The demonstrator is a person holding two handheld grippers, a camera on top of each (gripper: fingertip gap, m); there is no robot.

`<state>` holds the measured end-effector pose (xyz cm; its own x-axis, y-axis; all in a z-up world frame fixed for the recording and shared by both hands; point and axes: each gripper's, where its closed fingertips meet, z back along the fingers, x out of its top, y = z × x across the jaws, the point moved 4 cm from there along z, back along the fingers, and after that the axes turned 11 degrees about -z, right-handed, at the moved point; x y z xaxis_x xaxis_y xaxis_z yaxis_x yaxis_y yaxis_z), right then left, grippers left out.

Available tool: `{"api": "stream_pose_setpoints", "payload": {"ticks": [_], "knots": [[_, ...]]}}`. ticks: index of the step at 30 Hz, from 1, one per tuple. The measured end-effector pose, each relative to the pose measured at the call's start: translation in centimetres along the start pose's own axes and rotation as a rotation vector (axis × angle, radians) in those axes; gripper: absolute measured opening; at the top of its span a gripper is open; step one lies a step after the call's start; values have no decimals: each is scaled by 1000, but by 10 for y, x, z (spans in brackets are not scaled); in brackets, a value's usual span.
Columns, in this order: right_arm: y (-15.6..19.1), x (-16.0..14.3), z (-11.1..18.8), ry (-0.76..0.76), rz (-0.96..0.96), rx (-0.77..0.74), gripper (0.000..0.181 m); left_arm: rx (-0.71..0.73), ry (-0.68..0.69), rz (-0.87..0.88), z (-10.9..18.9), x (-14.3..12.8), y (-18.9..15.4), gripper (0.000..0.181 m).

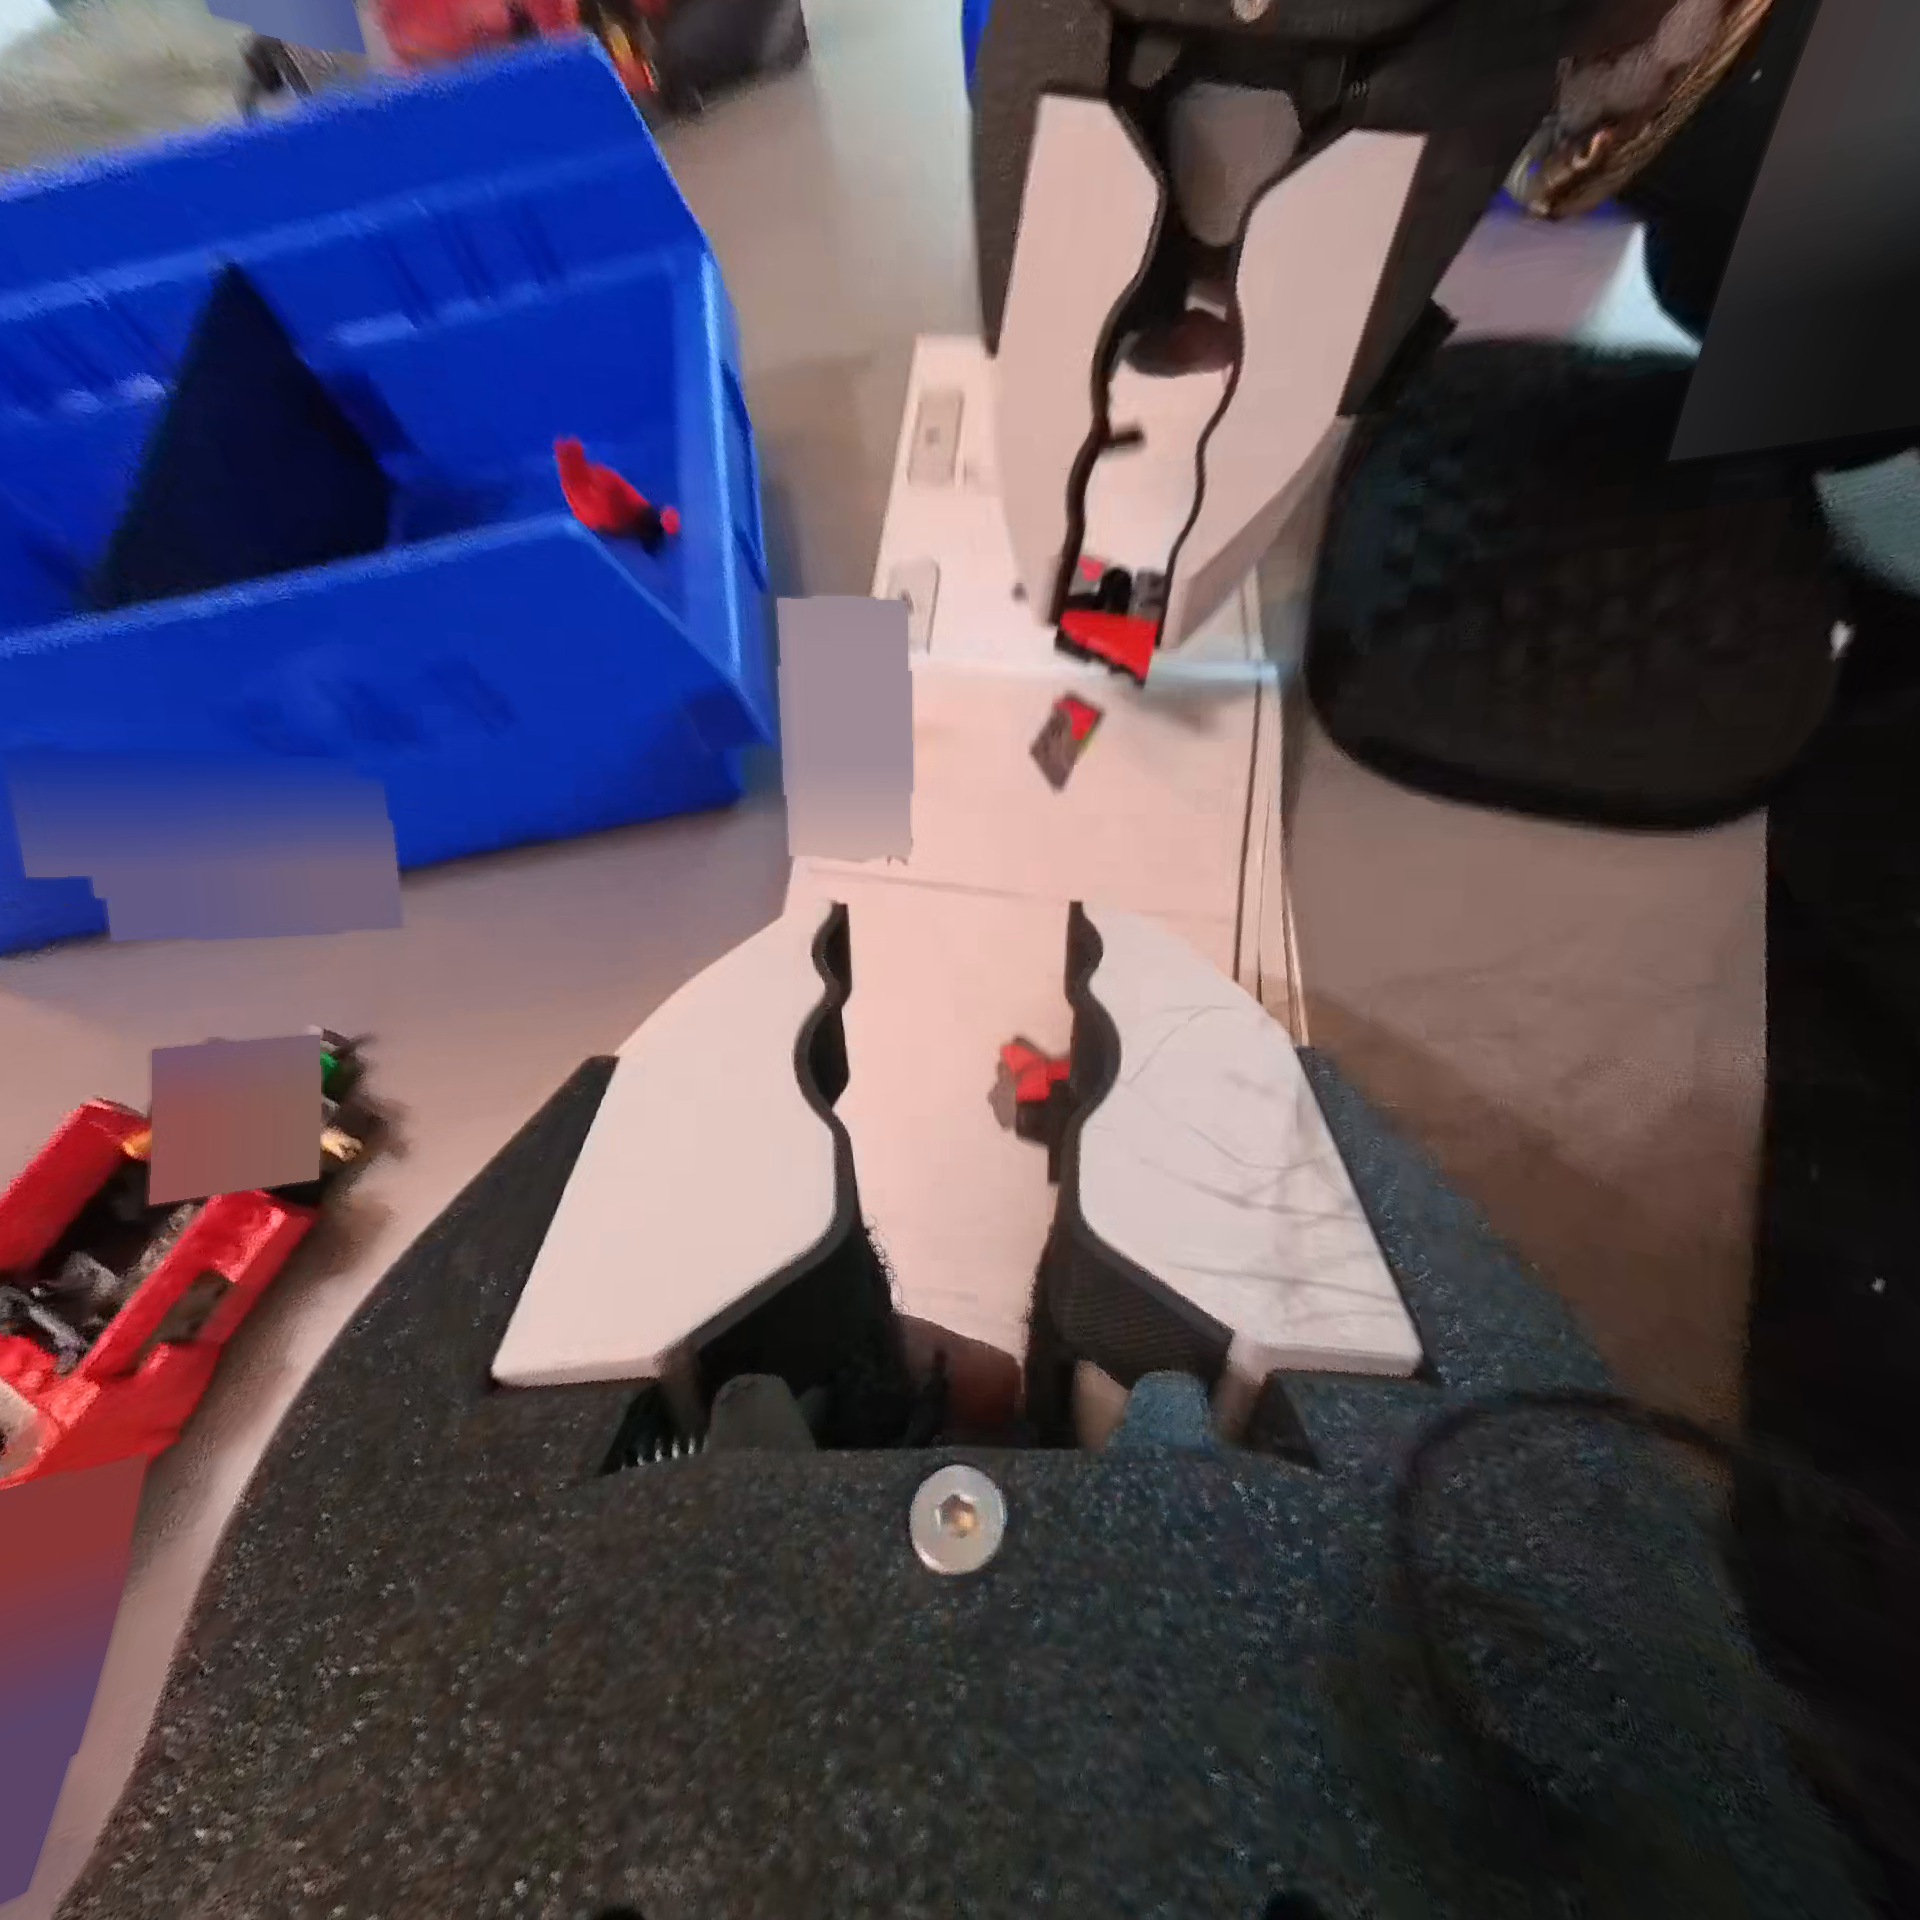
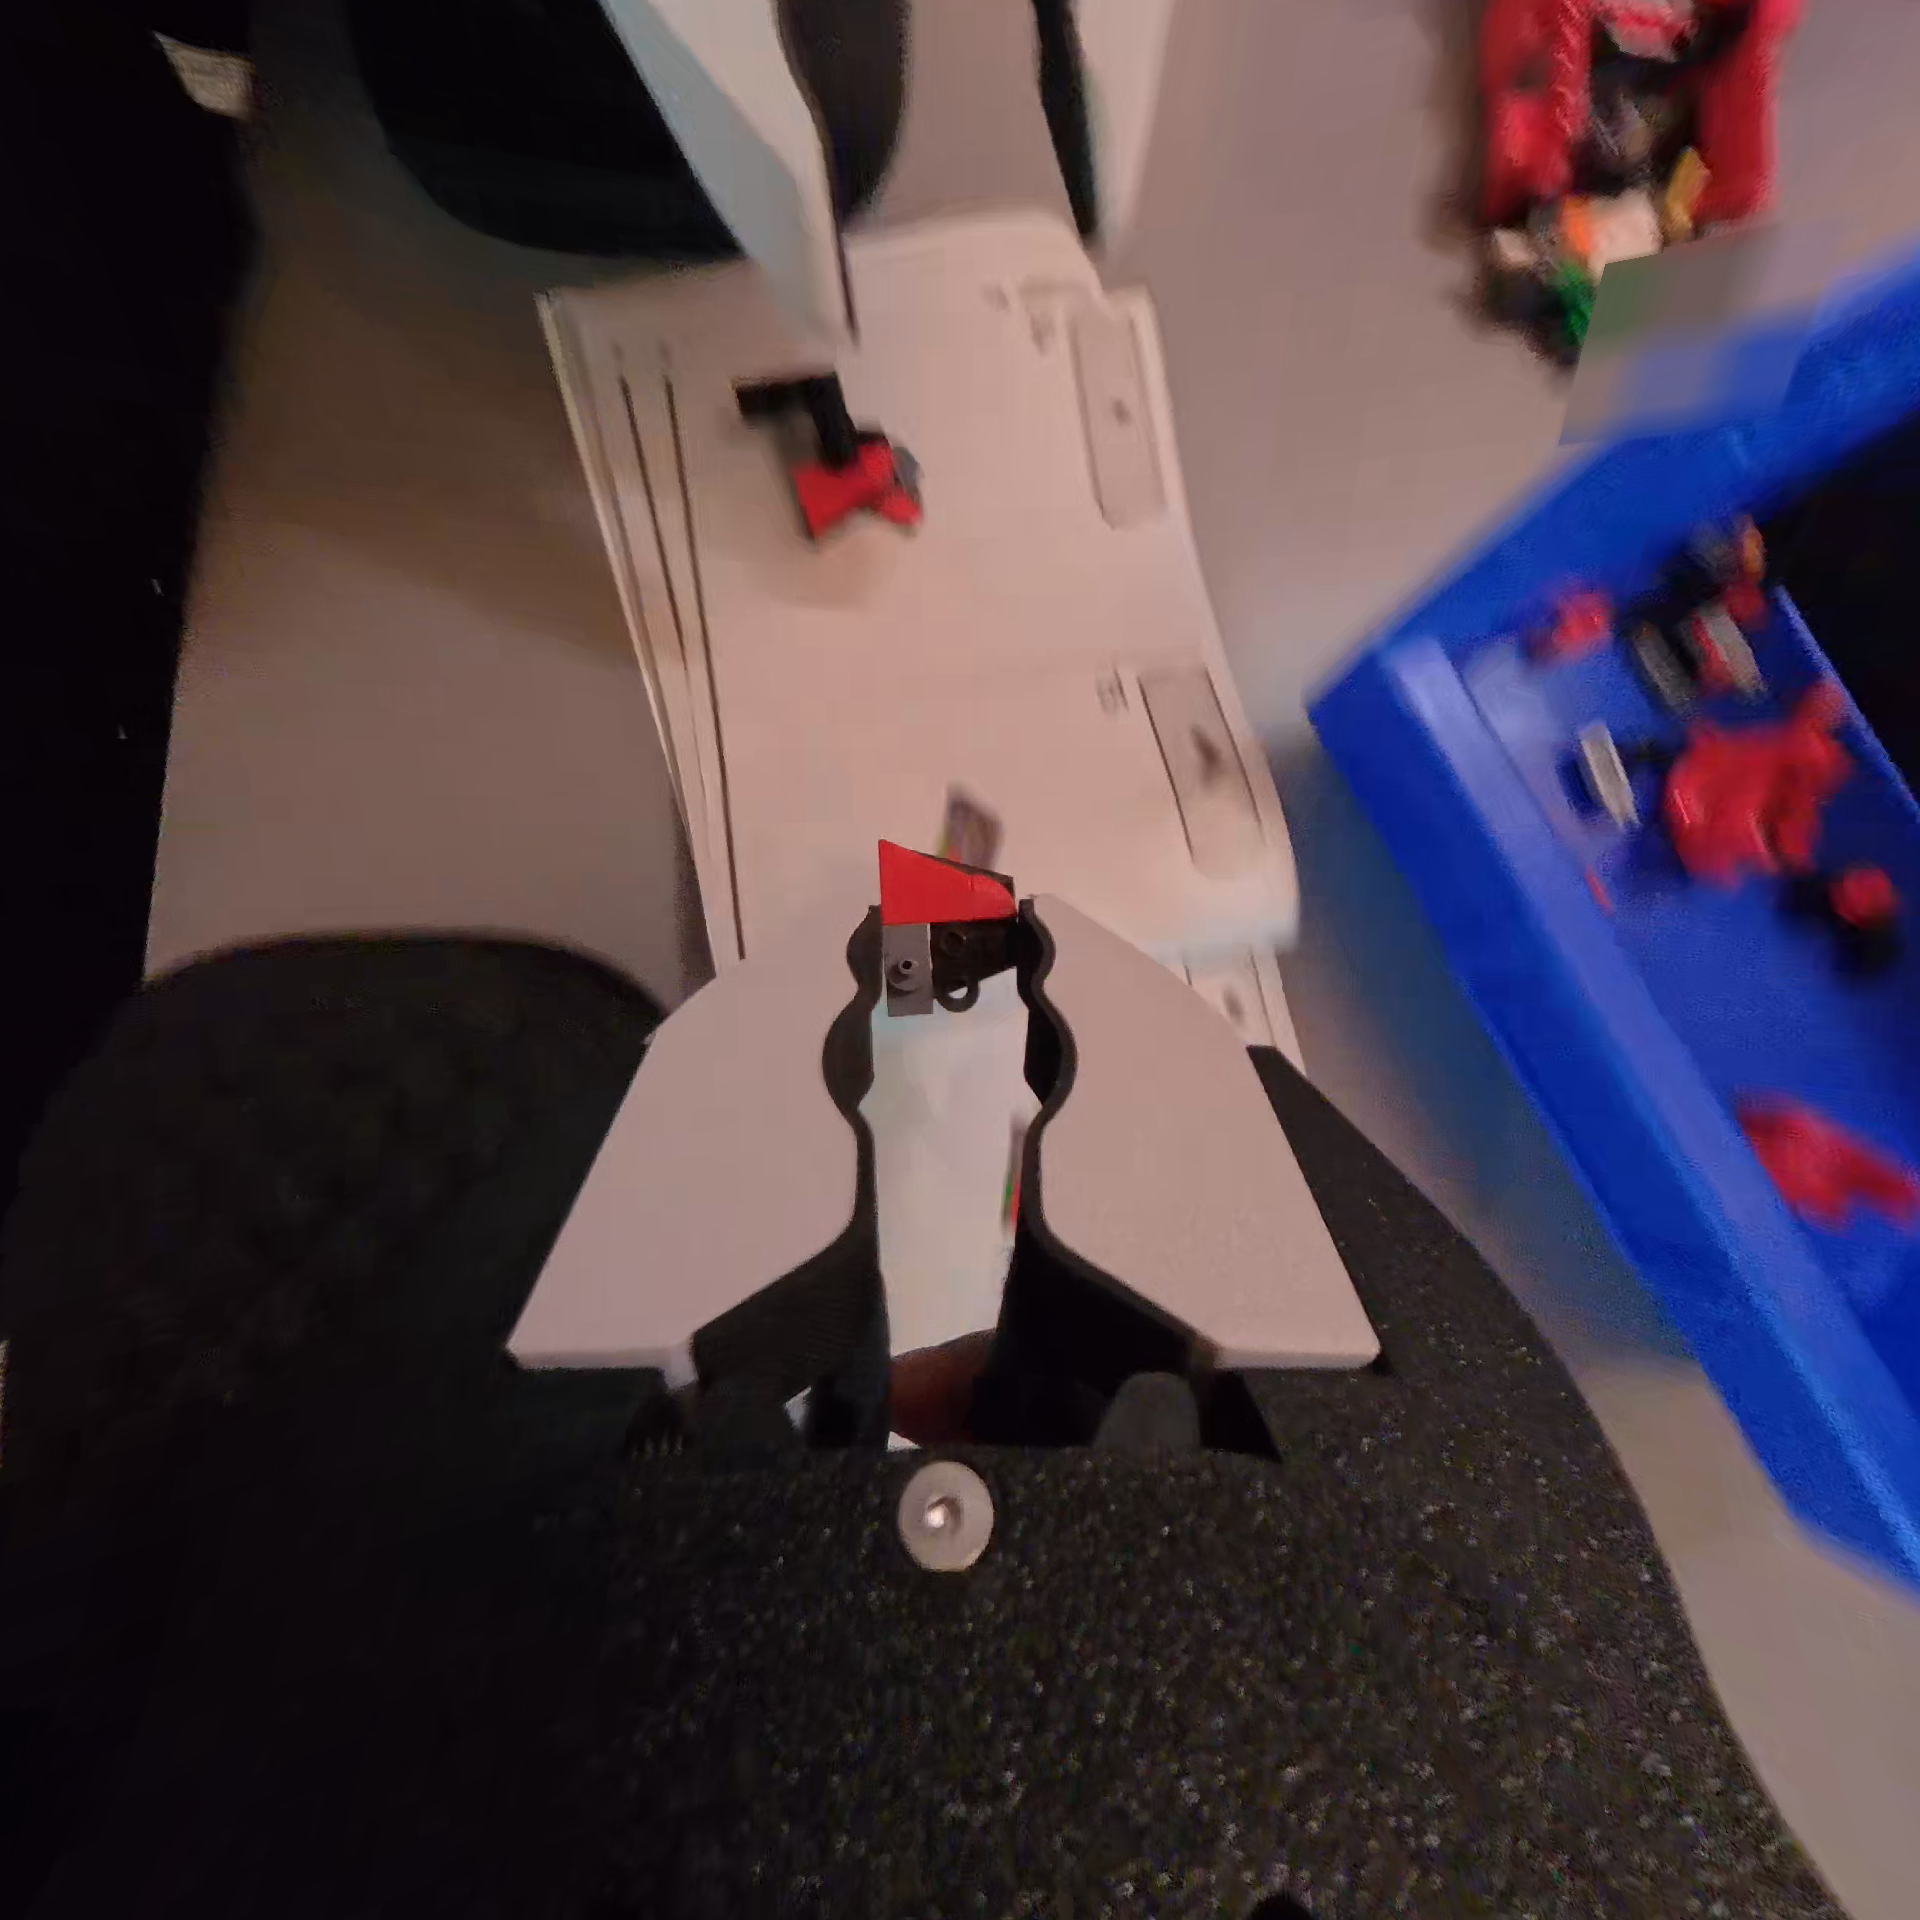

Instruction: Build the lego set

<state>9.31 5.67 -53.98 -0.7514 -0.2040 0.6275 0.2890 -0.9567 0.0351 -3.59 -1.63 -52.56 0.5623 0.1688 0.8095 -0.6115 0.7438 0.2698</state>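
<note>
right gripper point(image 2: 948, 940) clamped on red-black lego piece point(image 2: 940, 888) over booklet point(image 2: 987, 644), left gripper point(image 1: 956, 935) wide apart, empty, second lego piece point(image 1: 1029, 1075) between its fingers on booklet, blue bin point(image 1: 416, 582) at 10 o'clock

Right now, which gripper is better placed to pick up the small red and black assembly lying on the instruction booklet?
Left. The left gripper is open and empty, with the assembly between its jaws. The right gripper already clamps a red wedge piece.
</note>
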Motion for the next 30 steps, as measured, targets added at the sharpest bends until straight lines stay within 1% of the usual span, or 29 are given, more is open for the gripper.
{"api": "stream_pose_setpoints", "payload": {"ticks": [3,4,5,7,9,10,12,15,18,20,25,28,30], "knots": [[-26,-49,43,90,-156,-191,25,19,-120,13,-4,22,-1,37],[-31,-64,52,105,-212,-228,25,9,-158,26,-9,30,-4,36],[-33,-75,59,90,-260,-248,25,-15,-191,42,-14,37,-9,36],[-34,-87,63,12,-330,-262,25,-110,-207,92,-30,46,-23,33],[-32,-96,58,-19,-367,-256,25,-204,-139,157,-49,48,-35,28],[-31,-99,55,-26,-369,-254,25,-213,-104,178,-60,48,-39,25],[-30,-103,48,-32,-373,-241,25,-182,-26,151,-79,46,-42,16],[-31,-107,40,-16,-390,-233,25,-117,118,28,-104,44,-42,8],[-32,-106,38,-25,-392,-233,25,-99,238,-58,-122,41,-43,4],[-31,-105,36,-11,-383,-233,25,-114,322,-131,-128,34,-48,2],[-28,-104,35,7,-316,-258,25,-110,349,-188,-129,34,-50,0],[-30,-105,36,-4,-303,-256,25,-122,350,-173,-129,33,-51,0],[-33,-107,44,-25,-316,-273,25,-139,345,-157,-128,33,-51,0]]}}
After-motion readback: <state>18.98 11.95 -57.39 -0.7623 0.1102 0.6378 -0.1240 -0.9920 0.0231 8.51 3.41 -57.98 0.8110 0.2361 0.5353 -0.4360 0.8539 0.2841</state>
